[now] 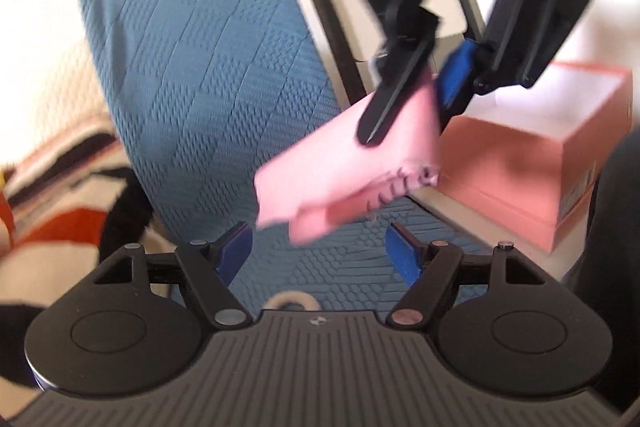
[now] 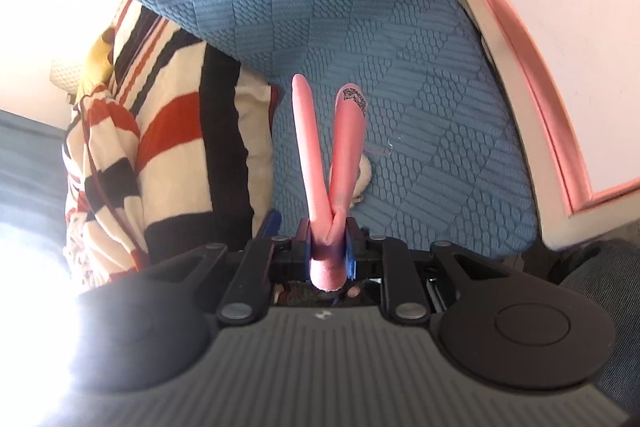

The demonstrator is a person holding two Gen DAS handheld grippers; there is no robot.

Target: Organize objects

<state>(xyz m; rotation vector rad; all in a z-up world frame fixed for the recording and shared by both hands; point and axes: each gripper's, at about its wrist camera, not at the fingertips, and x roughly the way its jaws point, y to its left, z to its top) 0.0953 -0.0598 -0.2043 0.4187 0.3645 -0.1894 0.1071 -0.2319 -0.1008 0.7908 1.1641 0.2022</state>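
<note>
Right gripper (image 2: 329, 247) clamped on folded pink cloth (image 2: 332, 155), pinched at the fold, two flaps splayed forward in a V, dark print on the right flap. Cloth held up over blue textured cover (image 2: 280, 7), not touching it. Left gripper (image 1: 320, 251) jaws spread wide, nothing between them, cloth's lower corner just ahead of the blue pads. Pink open box (image 1: 560, 155) right of the cloth. Striped red, black and cream fabric (image 2: 160, 131) off to the left
</note>
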